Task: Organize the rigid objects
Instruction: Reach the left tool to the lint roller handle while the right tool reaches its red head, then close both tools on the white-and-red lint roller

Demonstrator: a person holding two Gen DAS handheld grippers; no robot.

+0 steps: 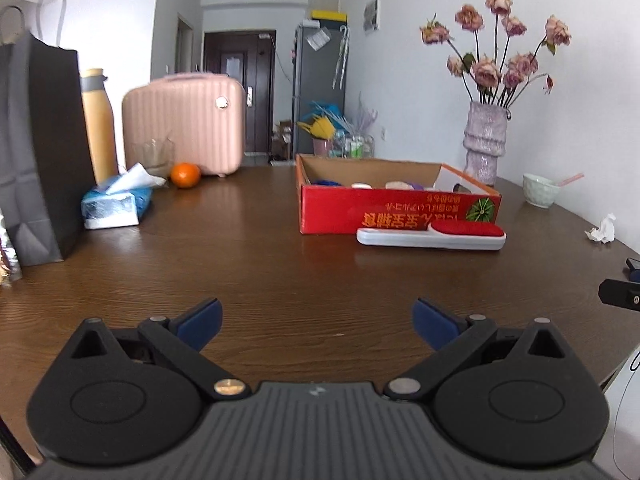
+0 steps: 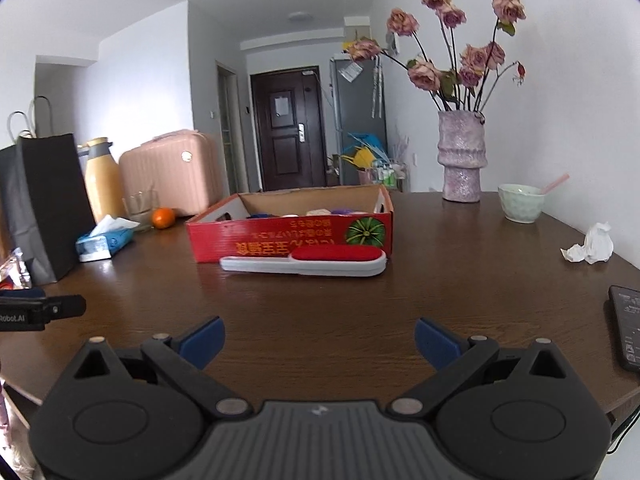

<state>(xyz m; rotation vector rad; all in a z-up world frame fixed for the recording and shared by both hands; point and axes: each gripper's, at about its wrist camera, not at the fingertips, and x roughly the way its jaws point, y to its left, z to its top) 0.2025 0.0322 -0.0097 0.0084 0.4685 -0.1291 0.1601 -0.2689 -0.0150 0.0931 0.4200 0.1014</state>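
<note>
Both tools spread, empty — left tool [image 1: 317,322], right tool [image 2: 319,340].
Lint brush [image 2: 304,262] at twelve o'clock on tabletop [image 2: 320,300] — touching red box [image 2: 288,238].

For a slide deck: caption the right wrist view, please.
Open right gripper faces a white lint brush with red pad lying against a red cardboard box on the brown wooden table.
</note>
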